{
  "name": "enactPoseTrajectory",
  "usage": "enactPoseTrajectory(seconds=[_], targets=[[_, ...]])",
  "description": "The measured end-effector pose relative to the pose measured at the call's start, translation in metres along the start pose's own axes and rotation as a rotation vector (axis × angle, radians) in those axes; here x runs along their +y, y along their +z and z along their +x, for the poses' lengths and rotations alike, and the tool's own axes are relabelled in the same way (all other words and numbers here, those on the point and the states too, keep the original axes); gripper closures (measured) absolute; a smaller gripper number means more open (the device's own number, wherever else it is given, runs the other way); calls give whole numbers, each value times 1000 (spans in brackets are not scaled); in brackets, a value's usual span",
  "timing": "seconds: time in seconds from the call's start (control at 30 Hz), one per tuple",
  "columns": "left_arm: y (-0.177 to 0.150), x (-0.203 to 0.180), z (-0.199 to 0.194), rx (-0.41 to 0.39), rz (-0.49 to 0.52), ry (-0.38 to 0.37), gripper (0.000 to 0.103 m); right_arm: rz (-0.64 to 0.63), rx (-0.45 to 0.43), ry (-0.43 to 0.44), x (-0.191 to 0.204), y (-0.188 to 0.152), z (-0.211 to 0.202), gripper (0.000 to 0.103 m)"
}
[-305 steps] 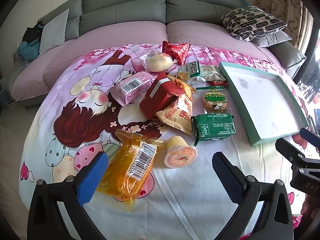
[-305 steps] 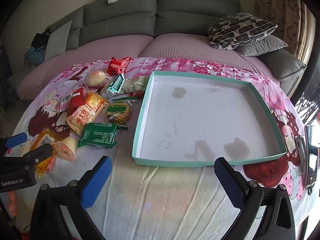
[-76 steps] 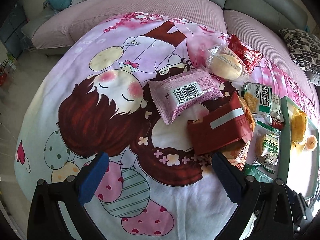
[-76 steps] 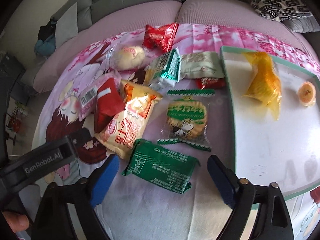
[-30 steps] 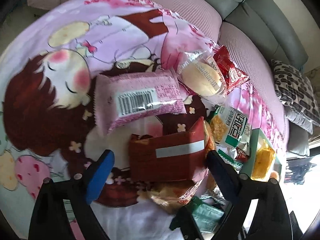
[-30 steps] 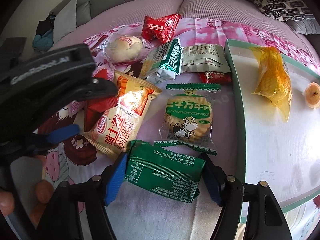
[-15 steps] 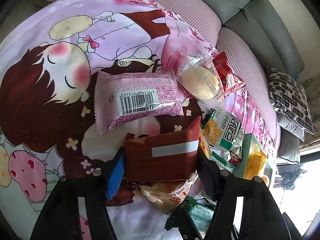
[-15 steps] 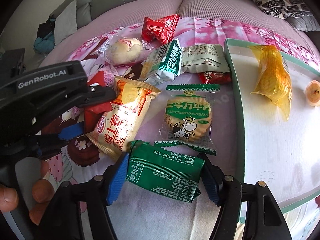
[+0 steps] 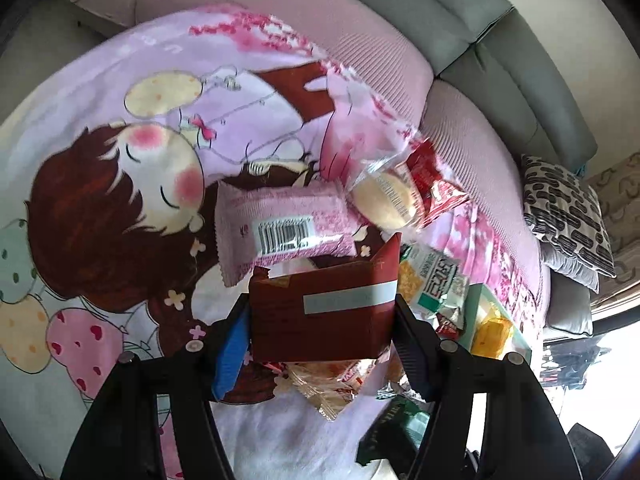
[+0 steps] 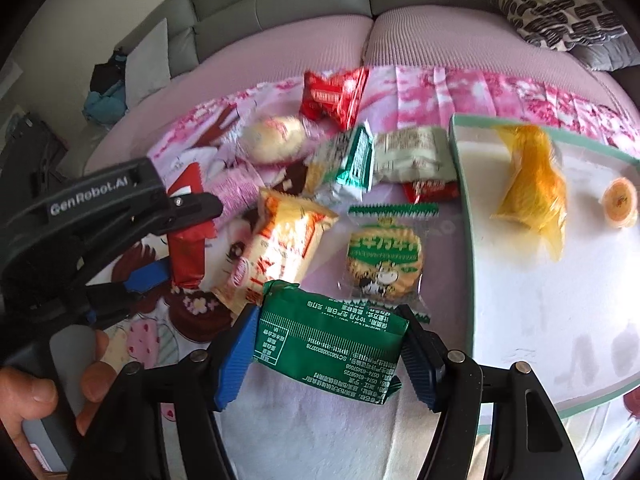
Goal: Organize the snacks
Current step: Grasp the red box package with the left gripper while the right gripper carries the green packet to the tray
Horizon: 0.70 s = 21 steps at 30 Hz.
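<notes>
My left gripper (image 9: 320,332) is shut on a dark red packet (image 9: 324,312) and holds it above the cartoon bedsheet. It shows at the left of the right wrist view (image 10: 188,236) with the red packet (image 10: 186,248) between its fingers. My right gripper (image 10: 326,348) is shut on a green packet (image 10: 328,344) just left of the green-rimmed white tray (image 10: 464,240). In the tray lie a yellow bag (image 10: 532,188) and an orange jelly cup (image 10: 620,202).
Loose snacks lie on the sheet: a pink packet (image 9: 280,228), a wrapped bun (image 10: 276,138), a small red packet (image 10: 332,96), a yellow-orange bag (image 10: 280,248), a round biscuit pack (image 10: 384,260), green-and-white packets (image 10: 356,160). A grey sofa (image 10: 280,4) and patterned pillow (image 10: 556,4) stand behind.
Both grippers have closed on their packets. The left one has lifted the red packet slightly; the right one has gripped the green packet.
</notes>
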<state>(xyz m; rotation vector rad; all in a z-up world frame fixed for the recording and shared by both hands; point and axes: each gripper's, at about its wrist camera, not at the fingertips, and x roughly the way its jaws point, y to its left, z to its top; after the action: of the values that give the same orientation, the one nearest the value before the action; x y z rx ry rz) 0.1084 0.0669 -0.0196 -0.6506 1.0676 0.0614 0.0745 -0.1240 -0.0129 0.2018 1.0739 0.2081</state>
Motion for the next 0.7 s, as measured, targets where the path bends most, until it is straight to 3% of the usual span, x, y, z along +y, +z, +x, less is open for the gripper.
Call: enactPoseTrajectory(seconds=[0.3, 0.7], targets=[[-5, -16, -18, -61, 61, 9, 35, 57, -56, -3, -19, 5, -22, 33], [-35, -88, -20, -53, 287, -26, 35, 291, -157, -144, -116, 21, -55, 33]])
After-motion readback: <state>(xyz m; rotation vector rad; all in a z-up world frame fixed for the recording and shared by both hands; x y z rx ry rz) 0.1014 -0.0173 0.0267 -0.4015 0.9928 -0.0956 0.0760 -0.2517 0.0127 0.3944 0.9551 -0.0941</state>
